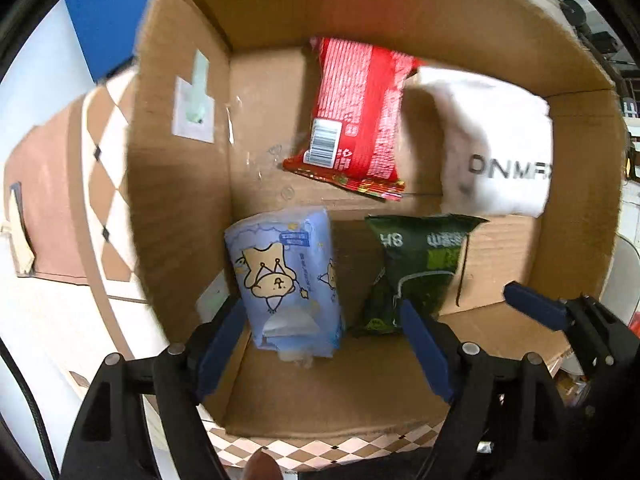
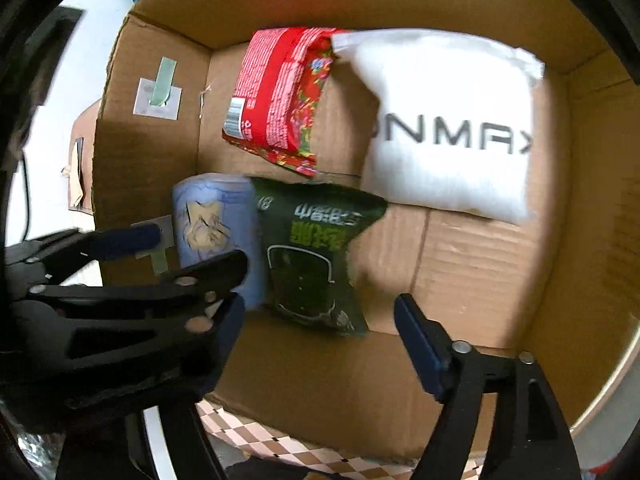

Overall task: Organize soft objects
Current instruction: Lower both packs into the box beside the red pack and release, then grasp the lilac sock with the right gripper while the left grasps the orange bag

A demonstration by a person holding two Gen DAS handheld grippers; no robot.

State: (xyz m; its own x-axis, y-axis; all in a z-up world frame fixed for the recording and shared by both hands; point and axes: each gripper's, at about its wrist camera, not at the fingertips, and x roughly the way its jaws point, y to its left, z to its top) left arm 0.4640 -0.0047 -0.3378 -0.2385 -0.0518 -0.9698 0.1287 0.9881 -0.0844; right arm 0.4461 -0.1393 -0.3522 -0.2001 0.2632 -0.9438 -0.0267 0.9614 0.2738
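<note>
An open cardboard box [image 1: 180,184] [image 2: 480,280] holds four soft packs. A blue tissue pack [image 1: 286,280] [image 2: 216,232] stands at the near left. A dark green snack bag [image 1: 416,268] [image 2: 312,256] stands beside it. A red snack bag [image 1: 356,112] [image 2: 280,96] and a white pillow pack [image 1: 496,140] [image 2: 448,120] lie at the far side. My left gripper [image 1: 326,348] is open and empty, its fingers either side of the tissue pack's near end. My right gripper [image 2: 320,344] is open and empty just in front of the green bag. The left gripper also shows in the right wrist view [image 2: 176,252].
The box stands on a checkered brown and white cloth [image 1: 108,168] [image 2: 280,444]. A white label with green tape [image 1: 194,108] [image 2: 158,92] sticks to the box's left wall. A blue panel [image 1: 108,12] stands behind the box at the left. Dark equipment [image 1: 576,12] sits at the far right.
</note>
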